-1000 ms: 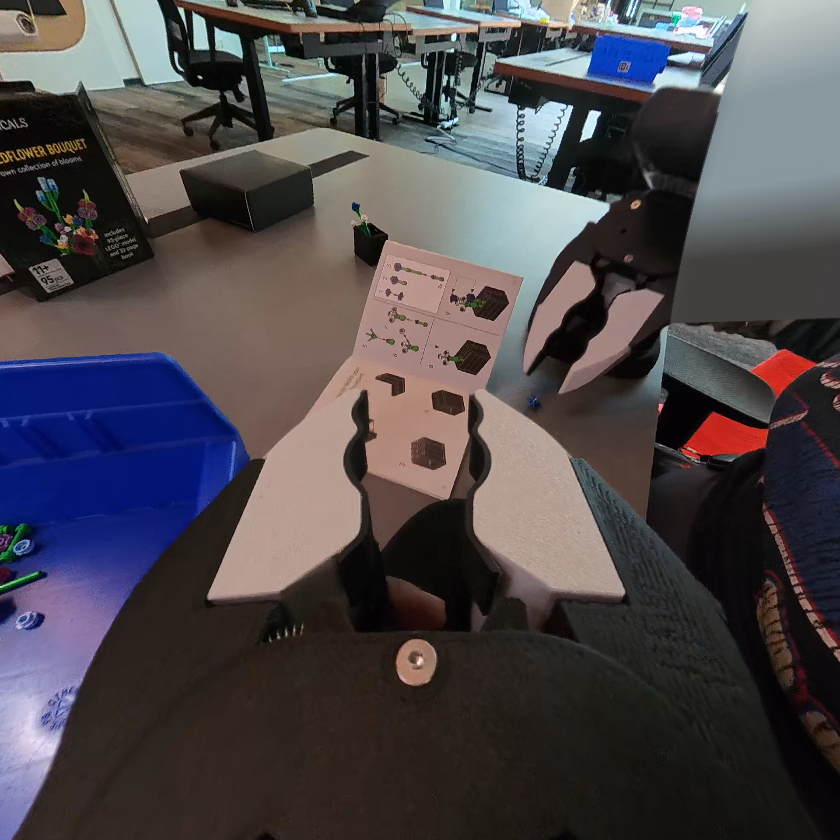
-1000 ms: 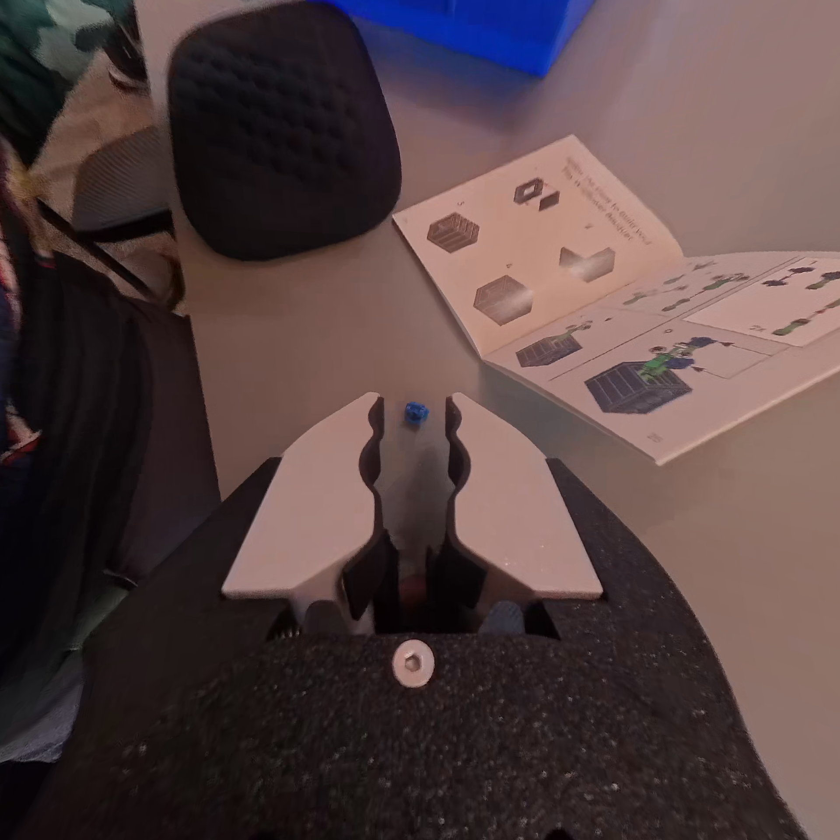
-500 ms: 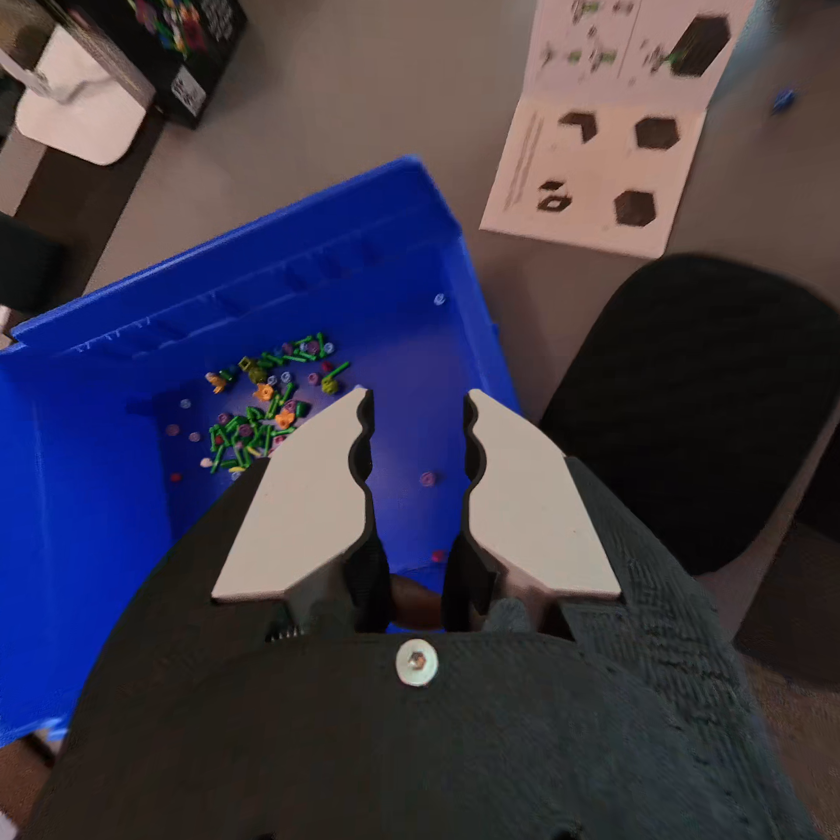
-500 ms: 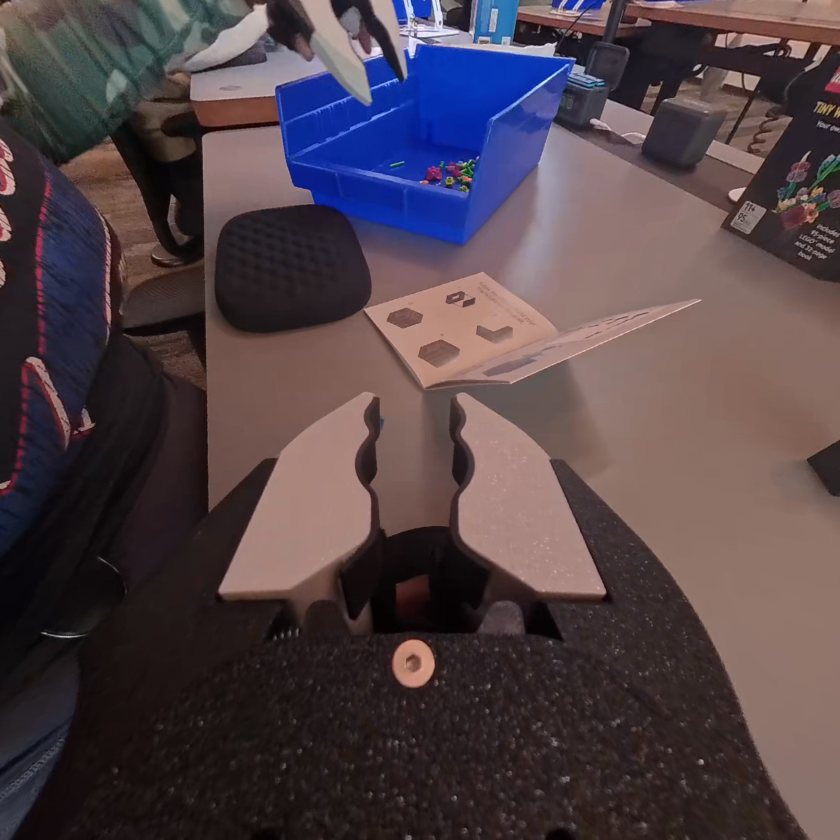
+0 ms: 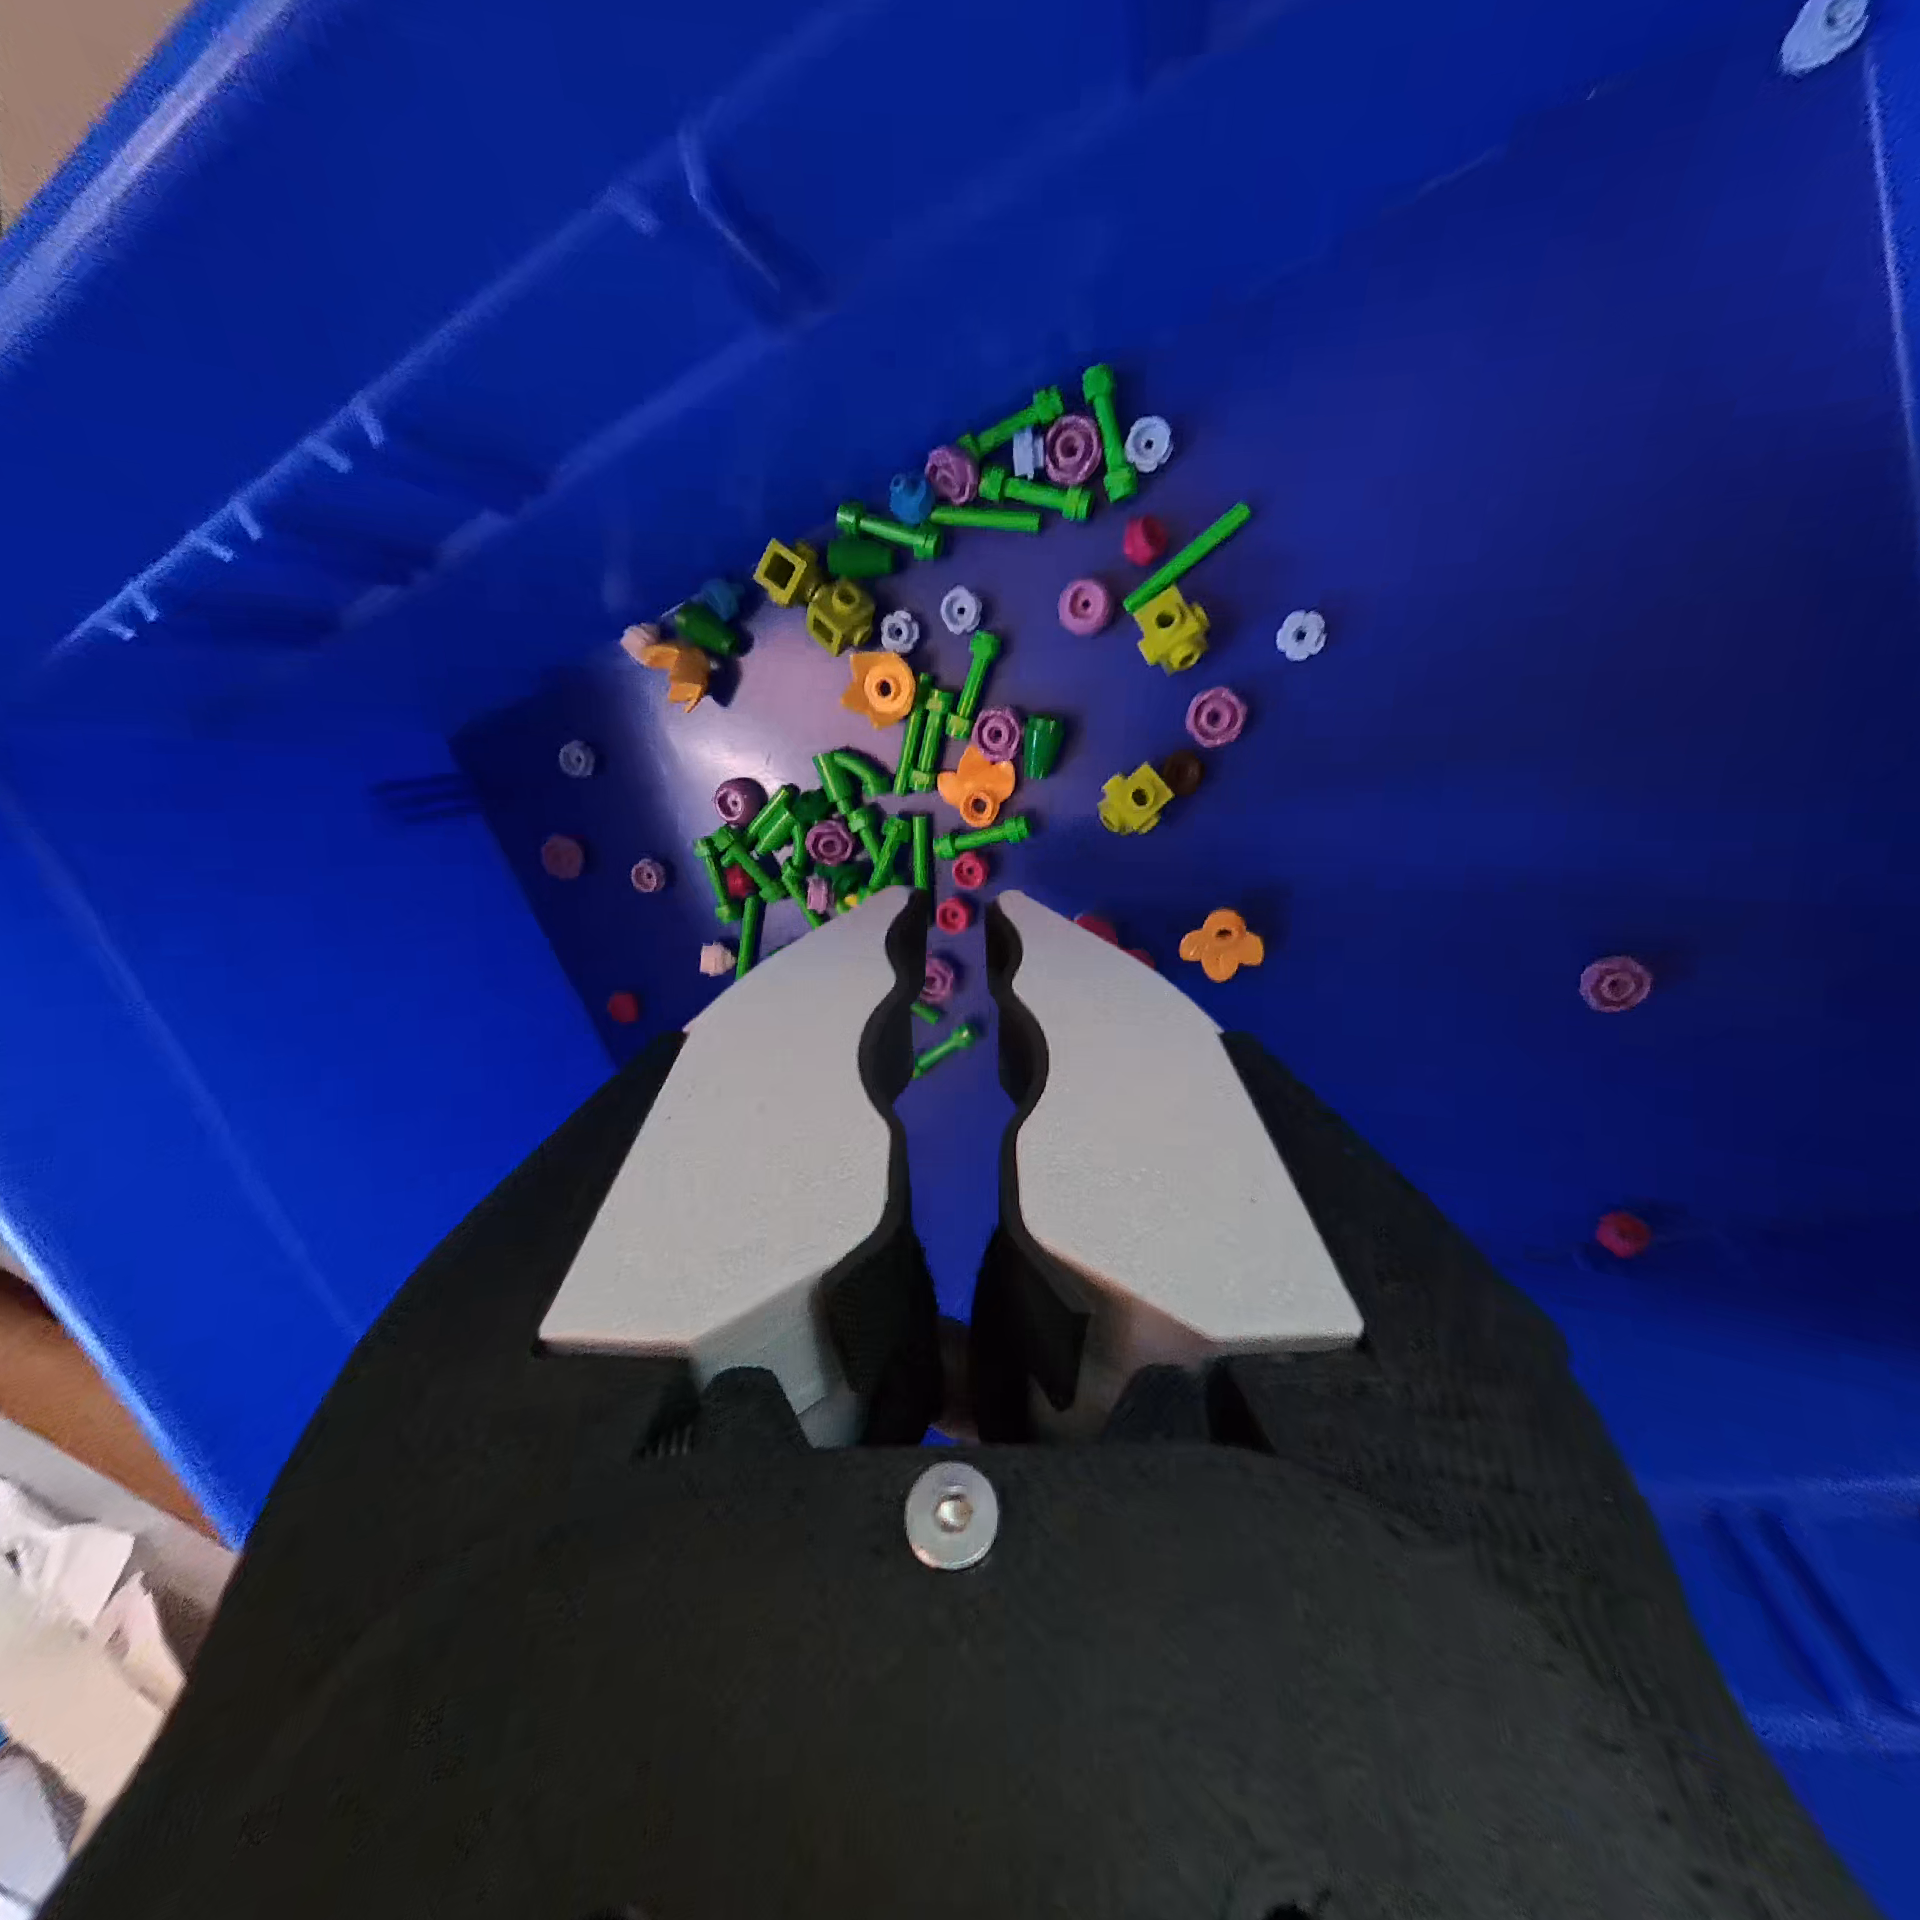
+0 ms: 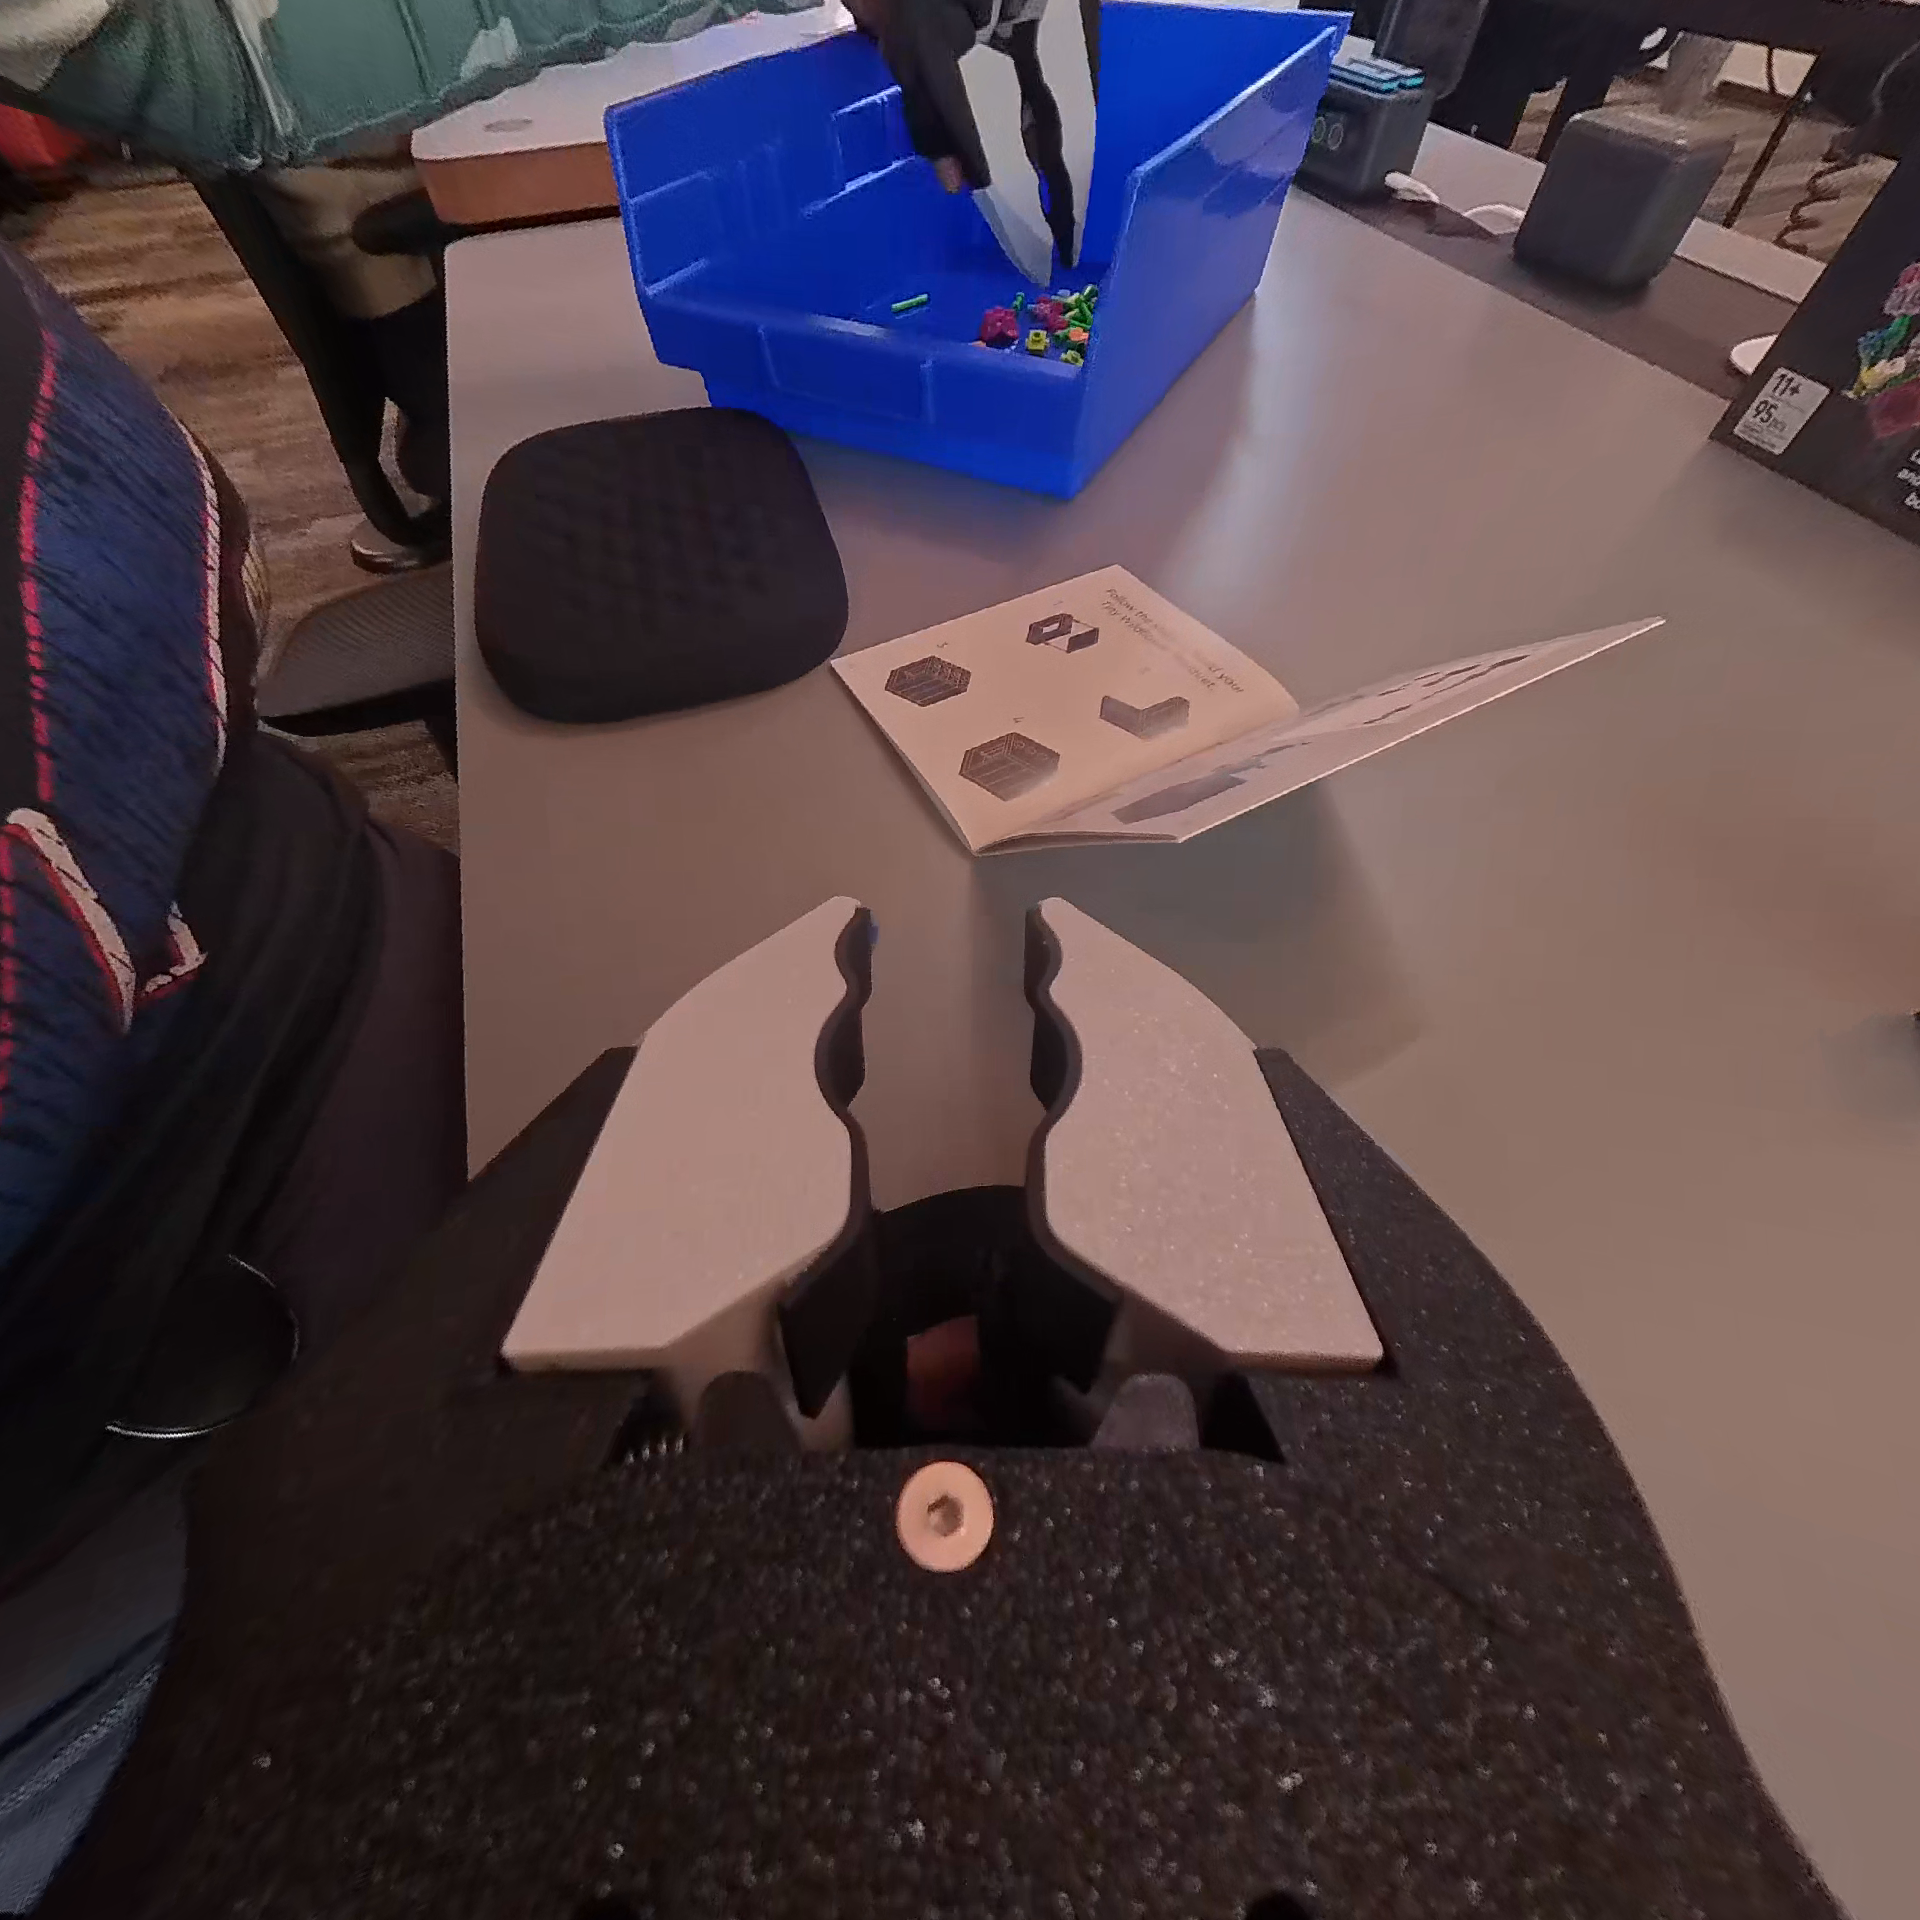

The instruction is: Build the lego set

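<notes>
Picking is underway: I am lowering my left gripper (image 5: 954,914), jaws slightly apart, into the blue bin (image 5: 312,436) toward the pieces (image 5: 935,665) at frame centre; next I need one red stud (image 5: 952,914) isolated. My right gripper (image 6: 948,925), parted and empty, is hovering over the worktop (image 6: 1455,520). A second ago, my left was facing the booklet (image 6: 1060,707).

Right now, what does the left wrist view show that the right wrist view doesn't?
Left wrist only: individual pieces close up, such as green stems, orange flowers and a red stud just ahead of the open left hand-held gripper.

Right wrist only: the open booklet, black pad, set box, grey table and open right hand-held gripper.

Both: the blue bin, its pieces, and the left hand-held gripper.
</notes>
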`<state>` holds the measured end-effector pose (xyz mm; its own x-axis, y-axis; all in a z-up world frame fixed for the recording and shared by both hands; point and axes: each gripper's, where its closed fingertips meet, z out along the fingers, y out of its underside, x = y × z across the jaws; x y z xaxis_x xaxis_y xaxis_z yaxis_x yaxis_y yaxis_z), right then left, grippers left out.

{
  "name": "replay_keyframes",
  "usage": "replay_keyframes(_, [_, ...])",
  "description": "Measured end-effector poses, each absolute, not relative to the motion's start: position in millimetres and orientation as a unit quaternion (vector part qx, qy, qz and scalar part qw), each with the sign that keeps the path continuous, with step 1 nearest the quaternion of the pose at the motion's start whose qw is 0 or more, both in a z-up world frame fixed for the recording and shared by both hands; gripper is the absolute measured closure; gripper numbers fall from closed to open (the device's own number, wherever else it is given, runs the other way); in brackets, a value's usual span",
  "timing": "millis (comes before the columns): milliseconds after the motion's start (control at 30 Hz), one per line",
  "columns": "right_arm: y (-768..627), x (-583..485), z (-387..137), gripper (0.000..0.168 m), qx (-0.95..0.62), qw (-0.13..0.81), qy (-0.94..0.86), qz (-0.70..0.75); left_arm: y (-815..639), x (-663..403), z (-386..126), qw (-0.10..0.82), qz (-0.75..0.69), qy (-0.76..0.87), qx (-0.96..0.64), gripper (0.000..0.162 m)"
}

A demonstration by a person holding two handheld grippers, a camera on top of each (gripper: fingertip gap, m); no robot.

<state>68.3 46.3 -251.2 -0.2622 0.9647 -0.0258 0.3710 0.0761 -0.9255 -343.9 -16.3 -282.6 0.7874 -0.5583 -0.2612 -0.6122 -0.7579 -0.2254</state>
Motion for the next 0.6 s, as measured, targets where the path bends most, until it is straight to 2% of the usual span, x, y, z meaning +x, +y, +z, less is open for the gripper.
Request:
replay_keyframes(133, [46,68,-253,0.140,-0.511,0.326,-0.656,0.448,-12,-343,-291,0.138,0.076,0.311,-0.937,0.151])
replay_keyframes(367, [47,67,-255,0.140,-0.516,0.323,-0.657,0.445,-9,-336,-301,0.118,0.105,0.438,-0.885,0.149])
replay_keyframes(600, [48,67,-256,0.140,-0.520,0.318,-0.658,0.443,-12,-340,-305,0.081,0.102,0.485,-0.865,0.151])
